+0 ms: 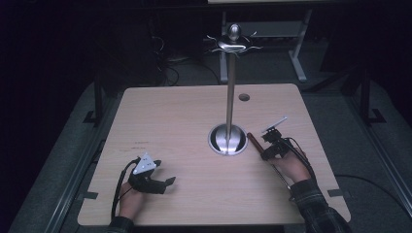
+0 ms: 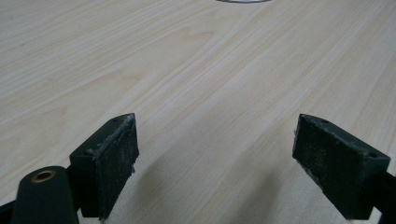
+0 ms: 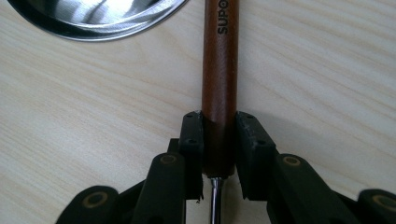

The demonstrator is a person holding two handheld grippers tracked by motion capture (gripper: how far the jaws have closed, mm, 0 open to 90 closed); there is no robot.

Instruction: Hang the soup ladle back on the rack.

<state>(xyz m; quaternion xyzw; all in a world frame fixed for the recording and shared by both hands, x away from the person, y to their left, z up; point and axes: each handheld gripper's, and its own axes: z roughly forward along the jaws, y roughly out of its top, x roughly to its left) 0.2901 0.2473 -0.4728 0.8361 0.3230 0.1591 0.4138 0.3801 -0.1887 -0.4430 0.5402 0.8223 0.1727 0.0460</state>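
One wooden-handled utensil (image 3: 219,84) between right gripper (image 3: 219,140) fingers, beside one stand (image 1: 228,138).

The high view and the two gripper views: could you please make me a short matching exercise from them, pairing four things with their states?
Things:
1. left gripper
2. right gripper
3. metal stand
4. round hole

States:
A. upright on a round base
B. shut on the wooden handle
C. open above bare table
D. in the tabletop near its far edge

Pairs: 1-C, 2-B, 3-A, 4-D
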